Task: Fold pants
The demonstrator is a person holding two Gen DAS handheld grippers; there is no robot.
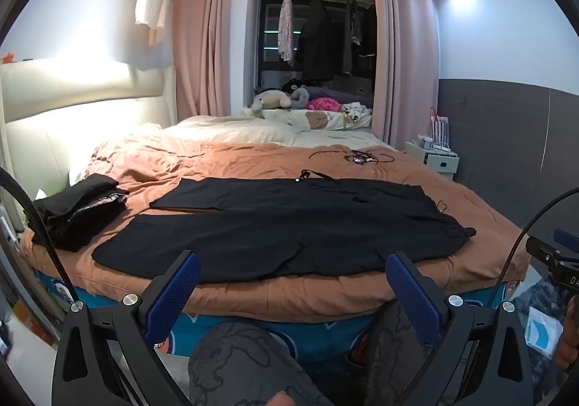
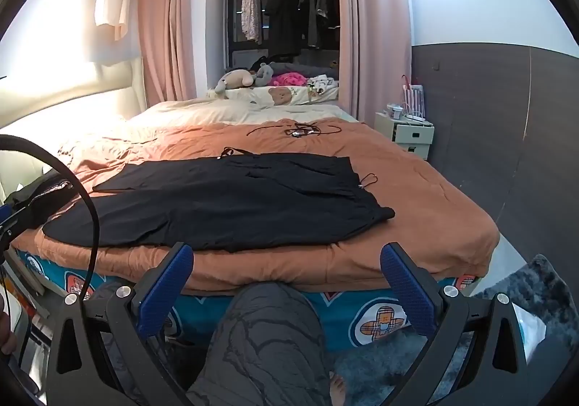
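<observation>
Black pants lie spread flat across the near part of an orange bedspread, waistband at the right, both legs running left. The same pants fill the middle of the right wrist view. My left gripper hovers in front of the bed's near edge, open, with nothing between its blue pads. My right gripper is held the same way, open and empty, short of the pants' near hem. A person's knees in grey patterned trousers show below the fingers.
A stack of folded dark clothes sits at the bed's left edge. Black cords and small items lie farther back on the bedspread. Pillows and stuffed toys are at the far end, a white nightstand at the right, a grey rug on the floor.
</observation>
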